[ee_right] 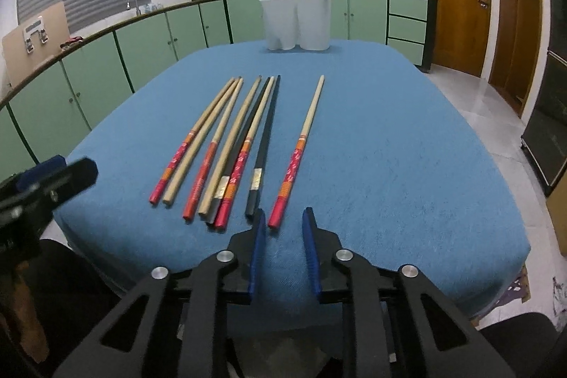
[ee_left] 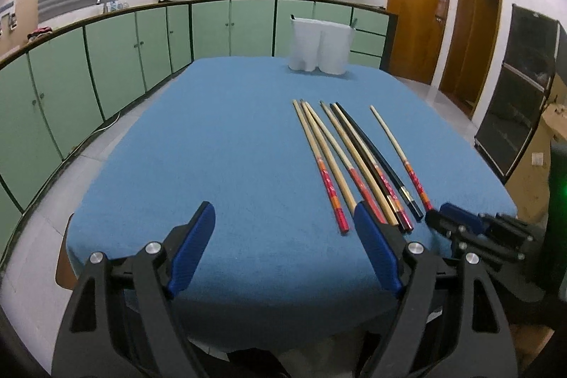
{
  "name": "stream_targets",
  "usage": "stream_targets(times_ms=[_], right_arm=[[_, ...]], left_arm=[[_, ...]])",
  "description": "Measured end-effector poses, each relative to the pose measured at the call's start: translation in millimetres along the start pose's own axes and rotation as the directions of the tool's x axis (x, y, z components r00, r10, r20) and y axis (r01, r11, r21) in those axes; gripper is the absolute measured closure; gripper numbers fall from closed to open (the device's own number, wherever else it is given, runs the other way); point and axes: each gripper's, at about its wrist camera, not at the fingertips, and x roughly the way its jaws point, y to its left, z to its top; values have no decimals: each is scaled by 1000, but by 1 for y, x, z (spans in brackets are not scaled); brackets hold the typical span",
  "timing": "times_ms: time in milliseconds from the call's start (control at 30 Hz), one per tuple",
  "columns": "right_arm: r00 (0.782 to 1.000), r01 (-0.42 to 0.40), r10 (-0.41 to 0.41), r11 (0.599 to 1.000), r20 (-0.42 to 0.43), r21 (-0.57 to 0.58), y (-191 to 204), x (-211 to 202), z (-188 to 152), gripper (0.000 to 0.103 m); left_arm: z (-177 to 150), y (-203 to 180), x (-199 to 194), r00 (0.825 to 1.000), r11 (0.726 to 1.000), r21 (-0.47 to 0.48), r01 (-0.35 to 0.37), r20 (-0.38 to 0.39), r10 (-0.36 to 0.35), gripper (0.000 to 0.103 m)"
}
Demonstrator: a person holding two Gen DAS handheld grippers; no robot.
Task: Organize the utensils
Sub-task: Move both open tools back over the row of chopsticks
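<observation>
We held a pair of tongs in each hand over the near edge of the table (ee_right: 407, 165), which wore a blue cloth. The left tongs (ee_left: 283, 218) stood wide, with nothing but cloth between their blue pads. The right tongs (ee_right: 283, 218) were narrow, a small gap left between the pads, gripping nothing; the red end of the lone chopstick (ee_right: 299, 151) lay just ahead of that gap, not touching.

The other chopsticks (ee_right: 226, 144) lay in a loose bunch ahead of the right tongs and to their left, pale ones with red ends and two black ones, all pointing away from us. From the left tongs the bunch (ee_left: 340, 158) lay ahead and to the right.

Far beyond both tongs, at the table's back edge, stood a white holder (ee_right: 297, 23), upright.
</observation>
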Motion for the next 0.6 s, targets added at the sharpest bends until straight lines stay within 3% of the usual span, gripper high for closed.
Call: stream_targets(times_ms=[100,300,600], right_arm=[[1000,13,-13,1000,-1,23,-9,3,2,91],[1000,28,-28,997,-3,66,-26,2,4,92],[1000,12,-12,997,-4,73,-30,4,5,92]], left_arm=[[-4,-8,12,1000,1000,22,5,-25,-4,27],[-12,-22,29,997,997,75,-21,-77,27,39],[-17,-27,41,995,997,77,-24,-91,31,40]])
